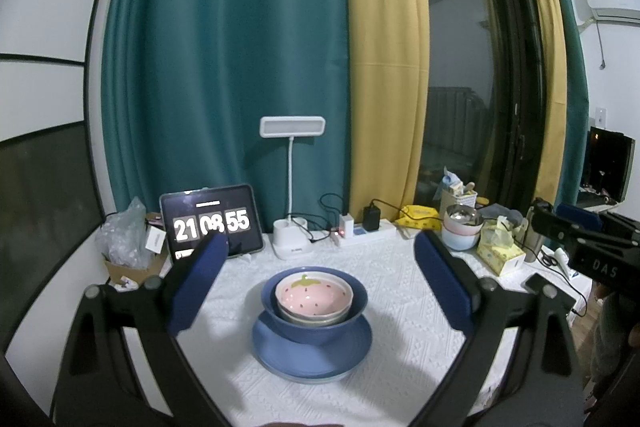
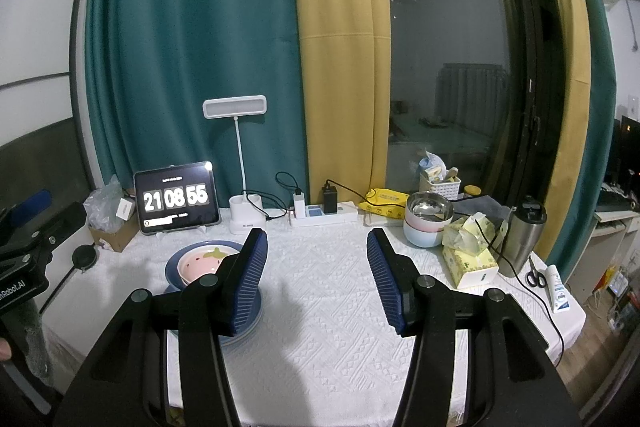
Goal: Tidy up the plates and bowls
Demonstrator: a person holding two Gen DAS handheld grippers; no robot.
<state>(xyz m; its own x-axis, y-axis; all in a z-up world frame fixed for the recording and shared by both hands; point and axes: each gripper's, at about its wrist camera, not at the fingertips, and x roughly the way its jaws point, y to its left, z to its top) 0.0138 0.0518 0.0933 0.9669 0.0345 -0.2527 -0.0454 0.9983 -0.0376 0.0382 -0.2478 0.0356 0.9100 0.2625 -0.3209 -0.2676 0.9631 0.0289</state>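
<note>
A pink strawberry-patterned bowl (image 1: 314, 297) sits nested on a pale bowl inside a dark blue bowl (image 1: 316, 325), and that stack stands on blue plates (image 1: 276, 351) on the white tablecloth. My left gripper (image 1: 318, 247) hangs open just in front of the stack, its blue pads wide on either side, touching nothing. In the right wrist view the same stack (image 2: 200, 261) lies at the left, partly hidden behind the left finger. My right gripper (image 2: 318, 233) is open over bare cloth, nothing between its pads.
Along the back edge stand a tablet clock (image 1: 212, 223), a white desk lamp (image 1: 291, 187), a power strip (image 2: 324, 215), stacked pastel bowls with a steel one on top (image 2: 426, 223), a tissue box (image 2: 470, 259) and a steel tumbler (image 2: 522, 237). Scissors (image 2: 534, 277) lie near the right edge.
</note>
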